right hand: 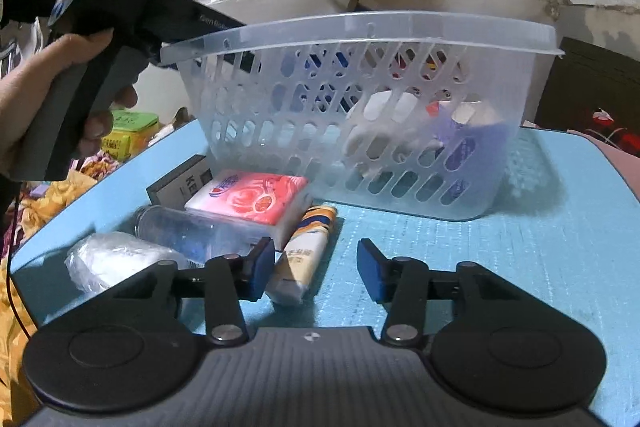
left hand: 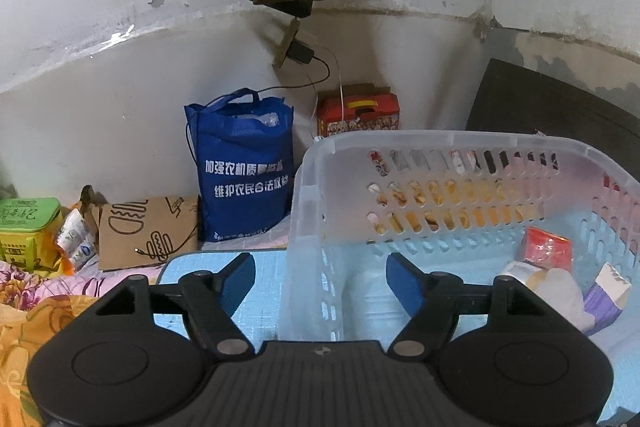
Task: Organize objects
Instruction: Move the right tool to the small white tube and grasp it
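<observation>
A clear plastic basket (left hand: 440, 143) stands on the light-blue table (left hand: 264, 267). My left gripper (left hand: 322, 281) is open and straddles the basket's near left wall, with neither pad touching it. Inside lie a red packet (left hand: 548, 247), a white item (left hand: 560, 291) and a purple-and-white pack (left hand: 608, 291). In the right wrist view, my right gripper (right hand: 316, 271) is open low over the table in front of the basket (right hand: 360, 27). A cream tube (right hand: 306, 251) lies between its fingers, close to the left pad and not pinched. Left of it lie a pink tissue pack (right hand: 248, 201), a clear bottle (right hand: 188, 231), a plastic-wrapped white bundle (right hand: 116, 259) and a dark box (right hand: 180, 183).
A hand (right hand: 36, 87) holds the left tool at the basket's left end. Behind the table, against the wall, stand a blue bag (left hand: 244, 171), a red box (left hand: 360, 115), a cardboard sheet (left hand: 148, 231) and a green box (left hand: 28, 227). A dark board (left hand: 560, 107) leans at the right.
</observation>
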Demonstrator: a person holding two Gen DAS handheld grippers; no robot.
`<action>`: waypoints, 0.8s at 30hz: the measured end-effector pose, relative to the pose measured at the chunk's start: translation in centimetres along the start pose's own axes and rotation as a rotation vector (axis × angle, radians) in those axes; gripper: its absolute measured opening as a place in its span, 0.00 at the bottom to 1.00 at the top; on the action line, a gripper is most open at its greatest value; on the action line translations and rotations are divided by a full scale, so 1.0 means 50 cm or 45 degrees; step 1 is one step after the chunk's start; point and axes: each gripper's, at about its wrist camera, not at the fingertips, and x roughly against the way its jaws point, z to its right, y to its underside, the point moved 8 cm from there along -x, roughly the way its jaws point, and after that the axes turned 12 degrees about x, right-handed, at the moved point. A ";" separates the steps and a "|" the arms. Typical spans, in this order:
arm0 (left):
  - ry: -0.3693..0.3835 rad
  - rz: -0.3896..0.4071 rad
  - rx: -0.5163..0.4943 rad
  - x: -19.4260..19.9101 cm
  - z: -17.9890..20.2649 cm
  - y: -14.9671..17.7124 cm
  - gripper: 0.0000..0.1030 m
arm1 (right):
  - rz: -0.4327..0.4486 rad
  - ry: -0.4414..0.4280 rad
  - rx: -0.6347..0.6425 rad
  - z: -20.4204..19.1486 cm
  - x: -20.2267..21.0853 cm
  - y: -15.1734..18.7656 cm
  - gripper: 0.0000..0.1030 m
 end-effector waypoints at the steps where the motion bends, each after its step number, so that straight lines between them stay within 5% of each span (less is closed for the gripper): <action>1: 0.006 0.002 0.001 0.003 0.001 0.001 0.73 | -0.005 0.001 0.012 -0.003 0.000 0.000 0.47; 5: 0.024 0.031 0.001 0.019 0.006 0.008 0.72 | -0.009 0.014 0.084 -0.020 0.004 0.003 0.41; 9: 0.061 0.046 0.033 0.021 0.006 0.011 0.57 | -0.006 0.017 0.083 -0.019 0.003 0.002 0.31; 24: 0.149 0.127 0.036 0.030 0.000 0.019 0.57 | 0.070 -0.023 -0.062 0.011 0.003 -0.003 0.26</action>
